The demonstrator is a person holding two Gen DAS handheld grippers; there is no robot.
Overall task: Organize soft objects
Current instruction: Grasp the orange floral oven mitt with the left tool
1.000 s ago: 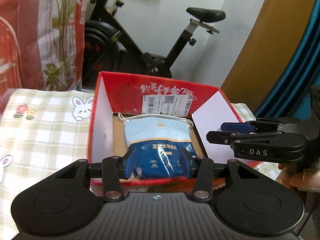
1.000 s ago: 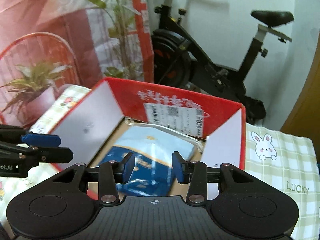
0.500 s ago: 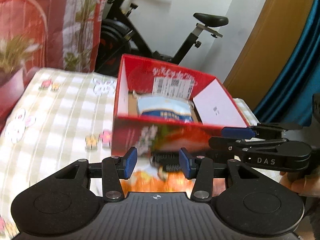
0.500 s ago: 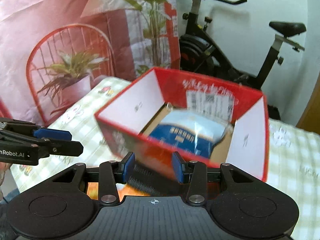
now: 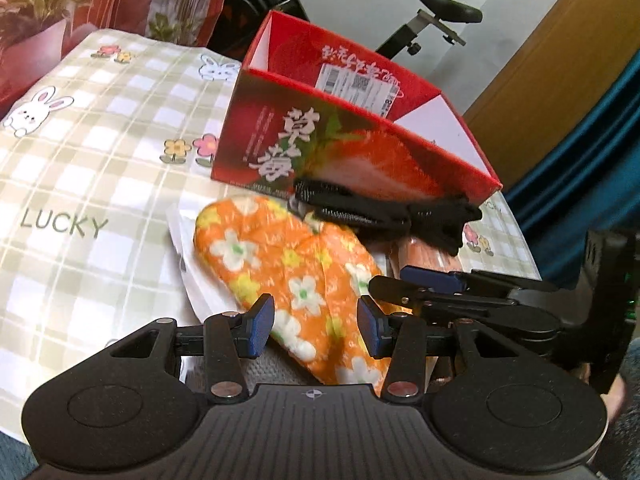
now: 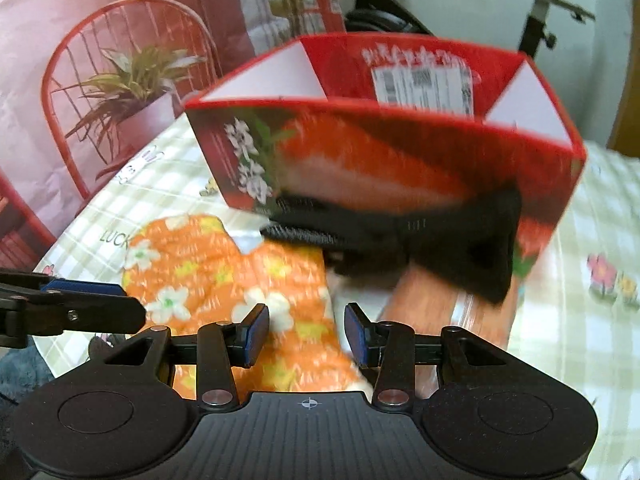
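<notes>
An orange oven mitt with white flowers (image 5: 288, 276) lies on the tablecloth before a red strawberry-print box (image 5: 352, 148). A black glove (image 5: 384, 216) lies between mitt and box. My left gripper (image 5: 316, 326) is open and empty, hovering over the mitt's near end. My right gripper (image 6: 306, 336) is open and empty, over the mitt (image 6: 224, 276) and beside a salmon-pink cloth (image 6: 436, 304). The black glove (image 6: 404, 232) rests against the box (image 6: 384, 152). The right gripper (image 5: 448, 288) shows at the right of the left wrist view; the left gripper (image 6: 72, 304) shows at the left of the right wrist view.
A checked tablecloth with rabbits and flowers (image 5: 80, 160) covers the table. A white sheet (image 5: 192, 264) lies under the mitt. An exercise bike (image 6: 552, 4) and a plant backdrop (image 6: 128, 80) stand behind. A blue curtain (image 5: 580, 168) hangs at the right.
Both grippers have pulled back and down from over the box. The box's inside and the blue pack in it are out of sight. The mitt, glove and pink cloth have come into view.
</notes>
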